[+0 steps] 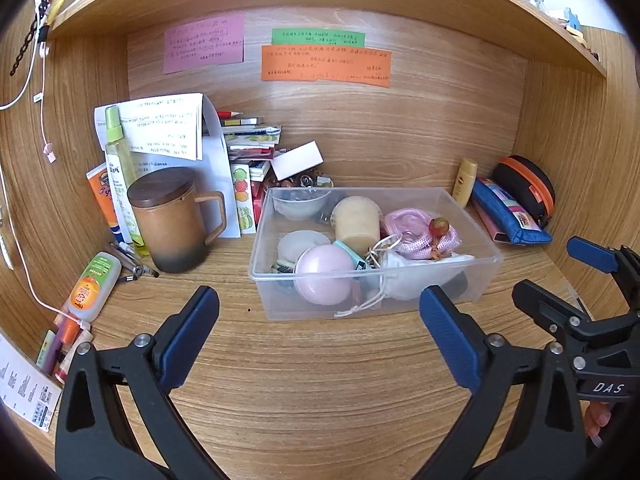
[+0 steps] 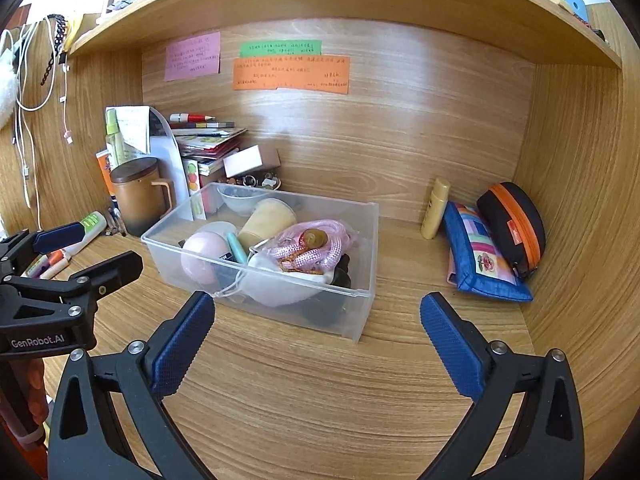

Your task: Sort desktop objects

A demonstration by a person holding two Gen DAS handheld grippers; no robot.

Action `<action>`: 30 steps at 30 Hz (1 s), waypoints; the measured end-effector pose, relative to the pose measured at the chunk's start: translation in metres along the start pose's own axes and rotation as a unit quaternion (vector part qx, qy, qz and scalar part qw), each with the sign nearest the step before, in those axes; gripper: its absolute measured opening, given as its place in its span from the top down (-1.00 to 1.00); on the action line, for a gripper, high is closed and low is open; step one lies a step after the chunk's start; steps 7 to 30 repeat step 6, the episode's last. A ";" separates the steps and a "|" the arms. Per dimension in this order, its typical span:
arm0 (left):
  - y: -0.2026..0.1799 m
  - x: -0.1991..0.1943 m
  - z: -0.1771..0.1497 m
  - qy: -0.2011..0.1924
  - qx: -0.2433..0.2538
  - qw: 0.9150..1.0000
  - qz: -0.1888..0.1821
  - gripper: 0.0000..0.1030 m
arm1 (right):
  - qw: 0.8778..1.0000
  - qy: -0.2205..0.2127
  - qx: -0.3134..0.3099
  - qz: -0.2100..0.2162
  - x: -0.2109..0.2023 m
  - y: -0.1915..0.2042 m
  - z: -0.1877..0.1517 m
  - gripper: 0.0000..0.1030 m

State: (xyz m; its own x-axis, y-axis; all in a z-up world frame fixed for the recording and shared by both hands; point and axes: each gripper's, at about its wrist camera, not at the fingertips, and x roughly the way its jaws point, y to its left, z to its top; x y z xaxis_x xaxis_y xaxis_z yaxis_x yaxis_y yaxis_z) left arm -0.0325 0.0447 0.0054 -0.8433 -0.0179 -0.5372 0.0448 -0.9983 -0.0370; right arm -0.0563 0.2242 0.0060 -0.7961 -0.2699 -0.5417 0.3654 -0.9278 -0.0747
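left gripper (image 1: 319, 330) agape, empty; right gripper (image 2: 316, 330) agape, empty, alongside.

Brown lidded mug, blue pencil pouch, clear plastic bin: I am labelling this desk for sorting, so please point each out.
brown lidded mug (image 1: 172, 220), left wrist view, middle of its body.
blue pencil pouch (image 2: 486, 258), right wrist view, its patchwork front.
clear plastic bin (image 1: 304, 300), left wrist view, near wall.

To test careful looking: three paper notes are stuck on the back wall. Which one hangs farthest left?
The pink note. It hangs alone on the left; the green note and orange note sit together to its right.
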 end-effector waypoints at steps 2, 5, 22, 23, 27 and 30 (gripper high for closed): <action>-0.001 -0.001 0.000 -0.009 0.002 1.000 0.002 -0.97 | 1.000 0.003 0.001 0.000 0.003 -0.001 0.000 -0.99; -0.002 -0.003 0.002 -0.014 0.006 1.000 0.002 -0.97 | 1.000 0.006 0.004 0.002 0.006 -0.002 0.001 -0.99; -0.002 -0.002 0.003 -0.013 0.006 1.000 0.002 -0.97 | 1.000 0.007 0.005 0.003 0.007 -0.002 0.001 -0.99; -0.002 -0.002 0.003 -0.013 0.006 1.000 0.002 -0.97 | 1.000 0.007 0.005 0.003 0.007 -0.002 0.001 -0.99; -0.002 -0.002 0.003 -0.013 0.006 1.000 0.002 -0.97 | 1.000 0.007 0.005 0.003 0.007 -0.002 0.001 -0.99; -0.002 -0.002 0.003 -0.013 0.006 1.000 0.002 -0.97 | 1.000 0.007 0.005 0.003 0.007 -0.002 0.001 -0.99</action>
